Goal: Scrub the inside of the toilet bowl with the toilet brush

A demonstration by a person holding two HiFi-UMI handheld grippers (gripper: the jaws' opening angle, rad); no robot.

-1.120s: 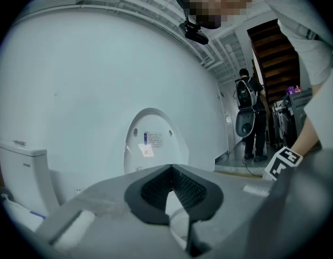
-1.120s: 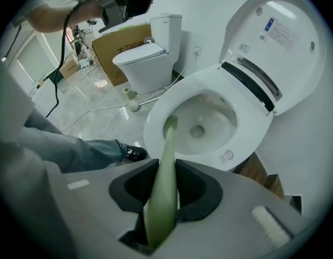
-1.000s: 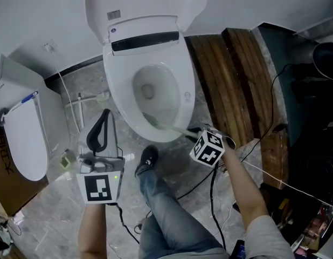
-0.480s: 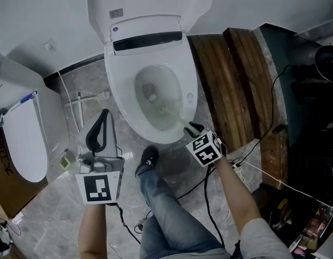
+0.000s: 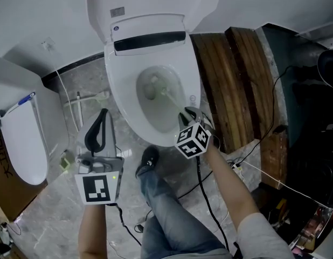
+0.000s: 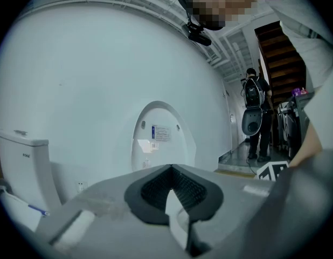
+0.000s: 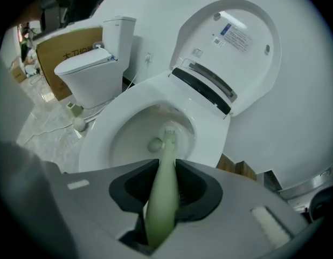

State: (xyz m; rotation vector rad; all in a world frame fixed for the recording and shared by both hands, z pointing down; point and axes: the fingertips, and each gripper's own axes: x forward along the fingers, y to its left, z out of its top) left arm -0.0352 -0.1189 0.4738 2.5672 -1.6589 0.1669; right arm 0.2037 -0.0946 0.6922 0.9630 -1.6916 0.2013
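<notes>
The white toilet stands open with its lid up. My right gripper hovers over the bowl's right front rim, shut on the pale green toilet brush handle. The brush head sits deep inside the bowl near the drain. In the right gripper view the handle runs out between the jaws of that gripper down to the bristles in the bowl. My left gripper stays left of the toilet above the floor, shut and holding nothing. In its own view it faces the raised lid.
Dark wooden steps lie right of the toilet. A second toilet and a cardboard box stand at the left. Cables trail over the marble floor by the person's shoe. Another person stands far behind.
My right gripper moved up and left onto the bowl's rim, pushing the brush head from the bowl's front to the back by the drain. The left gripper stayed put.
</notes>
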